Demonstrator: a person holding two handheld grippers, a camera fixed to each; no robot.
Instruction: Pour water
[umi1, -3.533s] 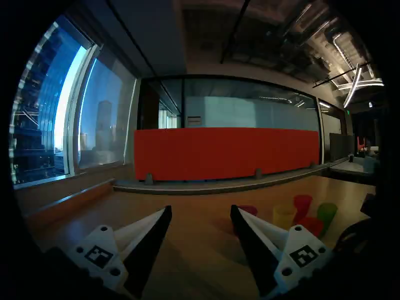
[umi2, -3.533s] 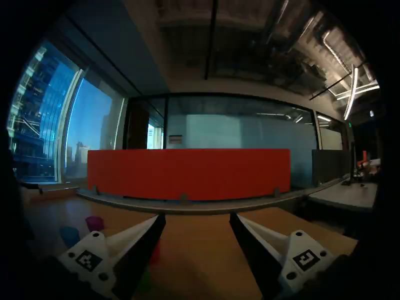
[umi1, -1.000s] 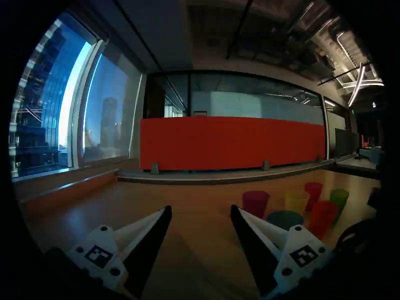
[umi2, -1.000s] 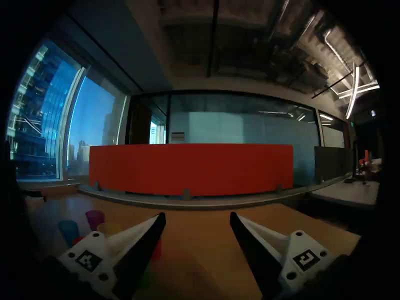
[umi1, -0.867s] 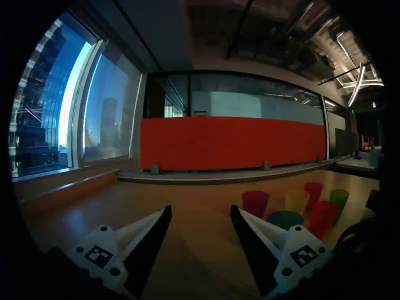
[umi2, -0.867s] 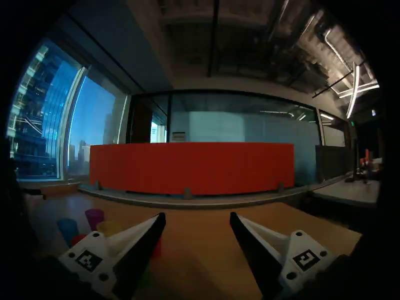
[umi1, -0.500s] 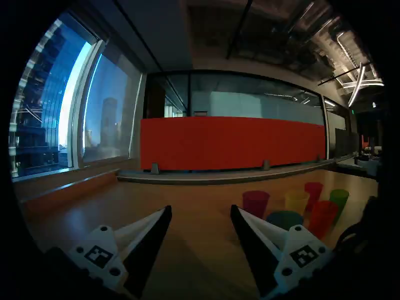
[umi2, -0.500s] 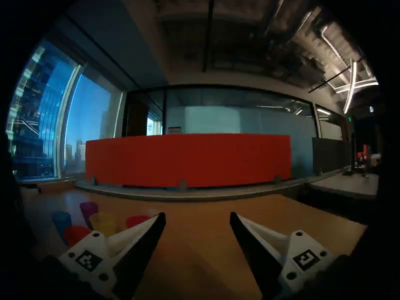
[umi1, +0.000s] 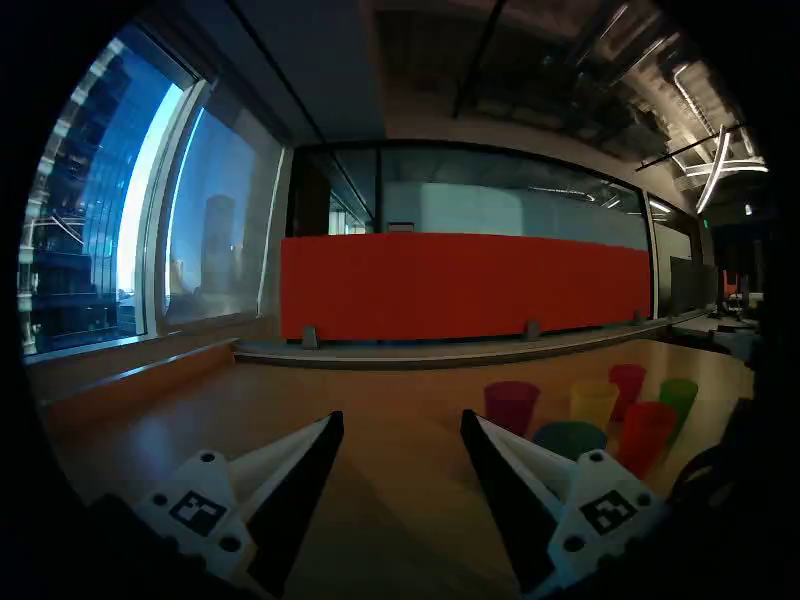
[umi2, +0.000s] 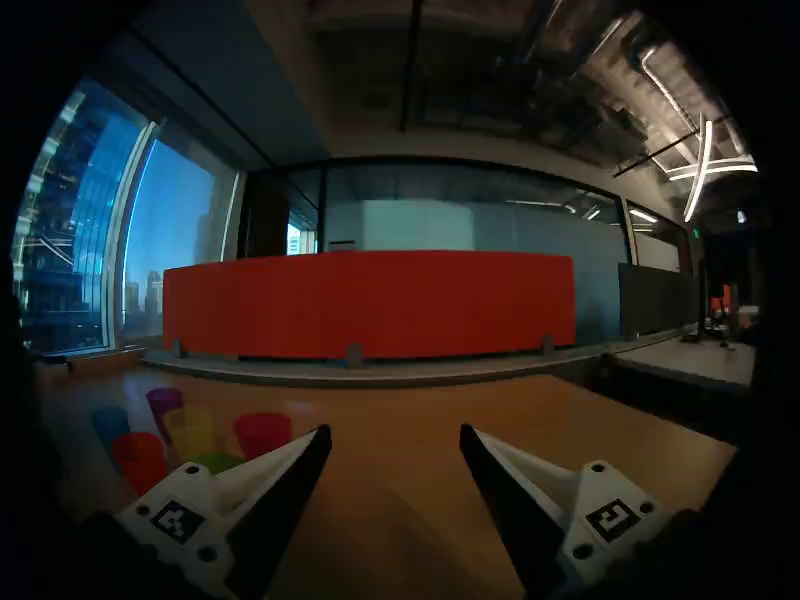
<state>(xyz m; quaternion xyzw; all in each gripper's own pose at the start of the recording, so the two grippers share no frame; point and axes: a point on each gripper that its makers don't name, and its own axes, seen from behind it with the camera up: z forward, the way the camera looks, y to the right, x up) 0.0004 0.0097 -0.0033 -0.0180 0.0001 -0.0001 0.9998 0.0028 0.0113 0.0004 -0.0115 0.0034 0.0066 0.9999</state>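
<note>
Cups (umi1: 594, 403) upright on the table (umi1: 250, 395), mouths up — left claw (umi1: 400, 416) and right claw (umi2: 395, 430) both wide, empty.

I see a magenta cup (umi1: 511, 405), yellow cup (umi1: 593, 403), green cup (umi1: 679, 397), teal cup (umi1: 569, 438) and red cup (umi1: 646, 435) on my brown table (umi1: 400, 450); red panel (umi1: 465, 285) behind.

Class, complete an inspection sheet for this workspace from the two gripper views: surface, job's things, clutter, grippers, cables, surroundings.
Surface: wooden table, bare between each gripper's fingers.
Job's things: six coloured cups, upright, clustered together; contents cannot be told.
Clutter: nothing seen.
Grippers: left gripper open, empty; right gripper open, empty.
Cables: nothing seen.
Surroundings: red divider panel along the table's far edge, tall windows, ceiling strip lights.
</note>
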